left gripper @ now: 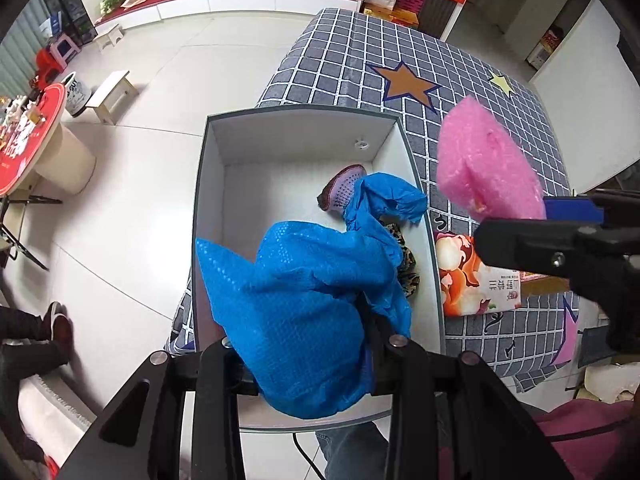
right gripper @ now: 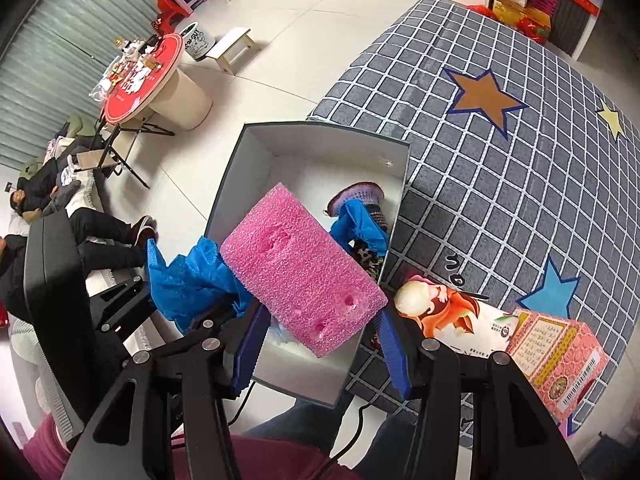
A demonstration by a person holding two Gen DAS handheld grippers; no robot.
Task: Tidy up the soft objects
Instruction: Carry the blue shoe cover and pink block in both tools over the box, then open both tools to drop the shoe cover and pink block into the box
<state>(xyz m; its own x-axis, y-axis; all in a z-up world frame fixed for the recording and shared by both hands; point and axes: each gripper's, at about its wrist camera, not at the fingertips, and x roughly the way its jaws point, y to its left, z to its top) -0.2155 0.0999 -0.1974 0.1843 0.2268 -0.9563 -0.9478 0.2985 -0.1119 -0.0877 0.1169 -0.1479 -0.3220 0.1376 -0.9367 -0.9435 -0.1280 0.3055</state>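
My left gripper [left gripper: 308,344] is shut on a crumpled blue foam sheet [left gripper: 304,304] and holds it over the near end of an open white box [left gripper: 216,184]. My right gripper [right gripper: 320,332] is shut on a pink foam block [right gripper: 300,268] and holds it above the box's near right edge; the block also shows in the left wrist view [left gripper: 484,164]. Inside the box lie a purple knitted piece [left gripper: 344,188] and a leopard-print cloth [left gripper: 406,264], partly hidden by the blue sheet.
The box [right gripper: 256,148] rests on the left edge of a grey checked cover with stars [right gripper: 500,152]. A peach-printed tissue pack [right gripper: 452,316] and a pink carton [right gripper: 556,356] lie right of the box. A round red table [right gripper: 140,76], stools and seated people are to the left.
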